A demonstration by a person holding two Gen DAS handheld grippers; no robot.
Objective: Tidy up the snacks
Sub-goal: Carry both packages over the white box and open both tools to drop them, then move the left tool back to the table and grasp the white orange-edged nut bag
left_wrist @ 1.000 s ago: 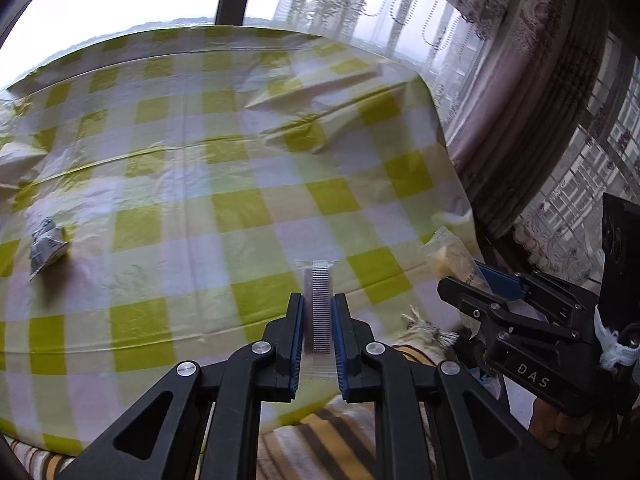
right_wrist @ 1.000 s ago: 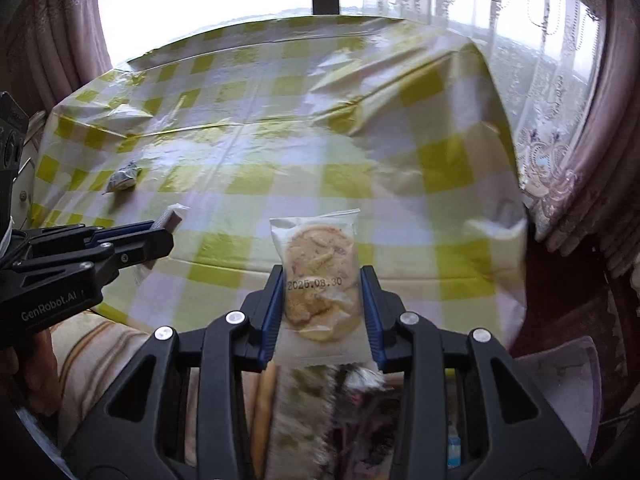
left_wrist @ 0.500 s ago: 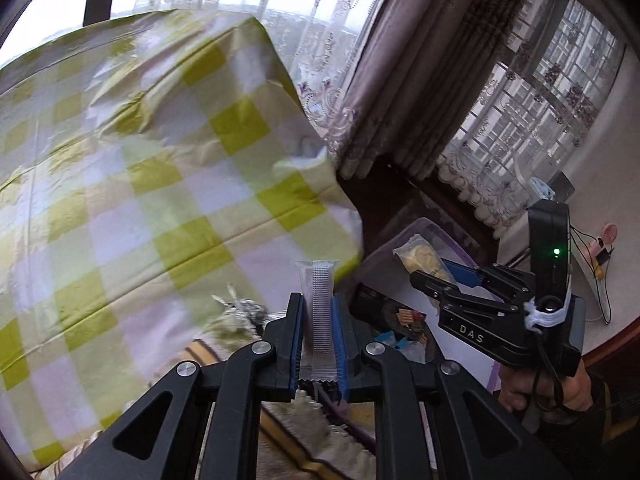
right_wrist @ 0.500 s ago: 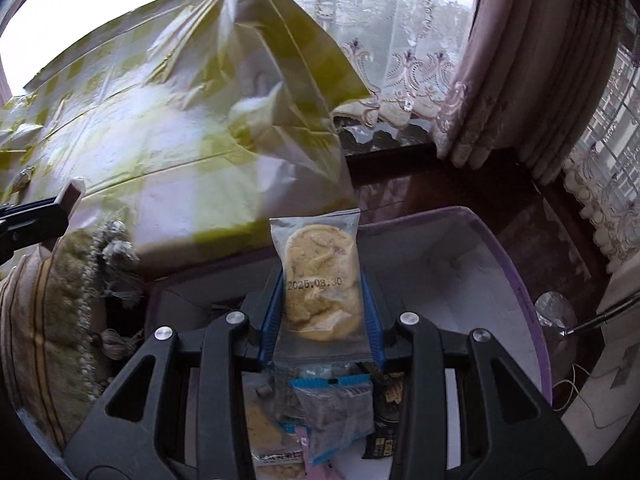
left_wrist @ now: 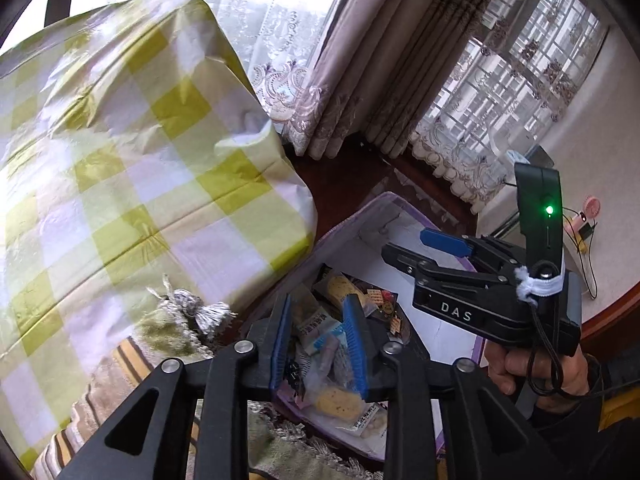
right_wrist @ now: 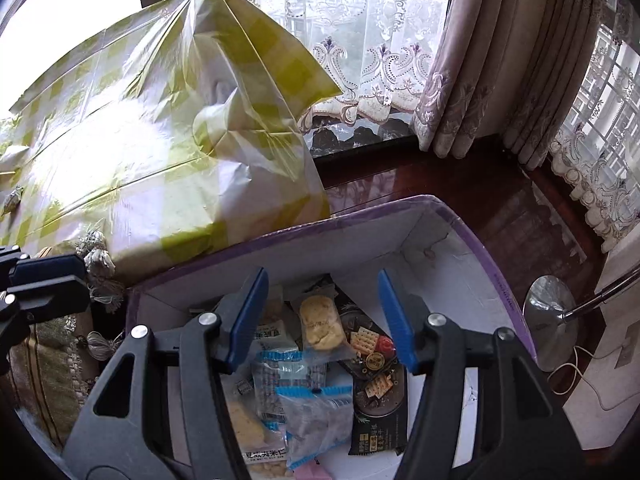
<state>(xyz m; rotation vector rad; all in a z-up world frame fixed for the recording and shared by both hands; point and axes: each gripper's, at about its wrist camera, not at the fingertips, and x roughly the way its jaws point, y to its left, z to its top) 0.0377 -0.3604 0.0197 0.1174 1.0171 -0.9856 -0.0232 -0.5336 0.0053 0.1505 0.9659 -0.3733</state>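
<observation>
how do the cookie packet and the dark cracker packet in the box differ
In the right wrist view, the cookie packet is clear plastic showing one pale yellow cookie; the dark cracker packet is black, printed with square crackers. The cookie packet is the smaller; the cracker packet is longer. The cookie packet lies nearer the box's far wall; the cracker packet reaches toward the camera. Both lie loose in the purple-rimmed box, side by side.

Home living or dining room: lace sheers (right_wrist: 360, 64) and heavy patterned drapes (right_wrist: 488, 60) over big windows, dark glossy wood floor (right_wrist: 460, 184), table under yellow-checked plastic cloth (left_wrist: 132, 184), tasselled cushion (left_wrist: 188, 312), purple-rimmed box (right_wrist: 472, 224) of snacks.
</observation>
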